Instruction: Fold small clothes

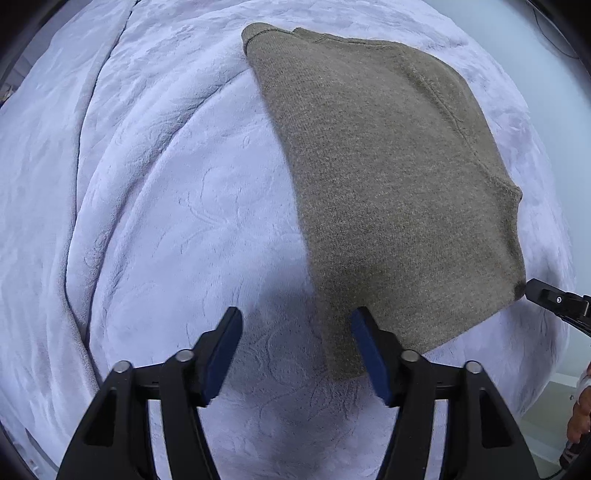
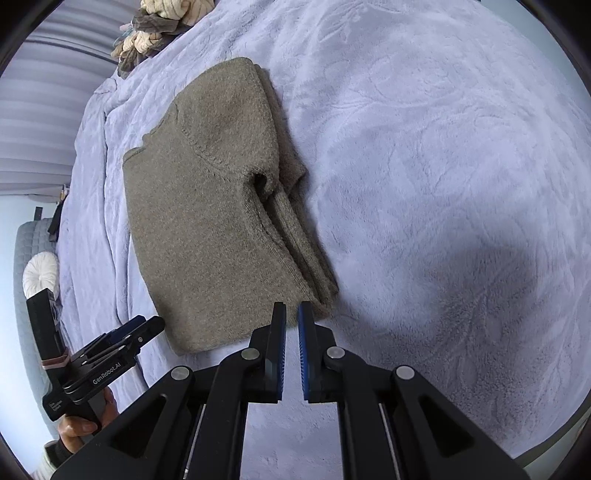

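A grey-brown knit sweater (image 1: 388, 177) lies folded flat on a pale lilac plush blanket (image 1: 166, 206). It also shows in the right wrist view (image 2: 214, 206), with stacked folded layers along its right edge. My left gripper (image 1: 295, 321) is open and empty, hovering over the sweater's near left corner. It also shows in the right wrist view (image 2: 142, 325) at the sweater's near left corner. My right gripper (image 2: 291, 314) has its jaws nearly closed with a narrow gap and holds nothing, just in front of the sweater's near right corner. Its tip shows in the left wrist view (image 1: 532, 288).
A heap of beige and grey clothes (image 2: 159, 29) lies at the far end of the blanket. A grey headboard with a round white cushion (image 2: 40, 273) stands at the left. The blanket spreads wide to the right of the sweater (image 2: 443, 147).
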Motion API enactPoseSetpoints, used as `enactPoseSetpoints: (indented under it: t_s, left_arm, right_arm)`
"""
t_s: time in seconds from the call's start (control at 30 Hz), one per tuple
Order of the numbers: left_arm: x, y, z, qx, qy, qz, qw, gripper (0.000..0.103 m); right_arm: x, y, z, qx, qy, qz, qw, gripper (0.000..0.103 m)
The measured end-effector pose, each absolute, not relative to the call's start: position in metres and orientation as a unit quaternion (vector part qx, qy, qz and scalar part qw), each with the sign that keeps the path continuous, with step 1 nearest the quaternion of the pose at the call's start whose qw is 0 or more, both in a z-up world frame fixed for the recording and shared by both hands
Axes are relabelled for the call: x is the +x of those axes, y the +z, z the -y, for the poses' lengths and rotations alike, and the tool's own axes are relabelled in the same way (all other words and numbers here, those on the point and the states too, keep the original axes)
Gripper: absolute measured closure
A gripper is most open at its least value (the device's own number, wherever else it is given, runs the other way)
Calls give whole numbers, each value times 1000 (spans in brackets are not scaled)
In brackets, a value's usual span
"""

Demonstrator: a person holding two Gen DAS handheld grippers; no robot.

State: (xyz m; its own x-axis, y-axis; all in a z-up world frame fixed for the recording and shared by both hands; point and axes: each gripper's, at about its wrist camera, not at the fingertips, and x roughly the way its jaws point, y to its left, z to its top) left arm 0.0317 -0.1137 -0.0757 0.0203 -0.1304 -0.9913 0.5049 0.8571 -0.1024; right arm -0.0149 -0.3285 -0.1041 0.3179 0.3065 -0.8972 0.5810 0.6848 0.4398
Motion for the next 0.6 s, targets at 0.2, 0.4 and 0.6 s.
enactPoseSetpoints:
  t_s: [0.2, 0.4, 0.6]
  left_arm:
    - [46, -65, 104, 116, -213, -658, 713, 26]
    - [63, -58, 100, 108, -196, -643, 733, 1]
    - [90, -53, 108, 81, -188, -641, 740, 1]
  right_arm:
    - [-8, -101, 336, 382, -93, -574, 718, 86]
    - [9, -96, 348, 375, -88, -567, 728, 58]
    - [32, -94, 359, 360, -73, -570, 735, 45]
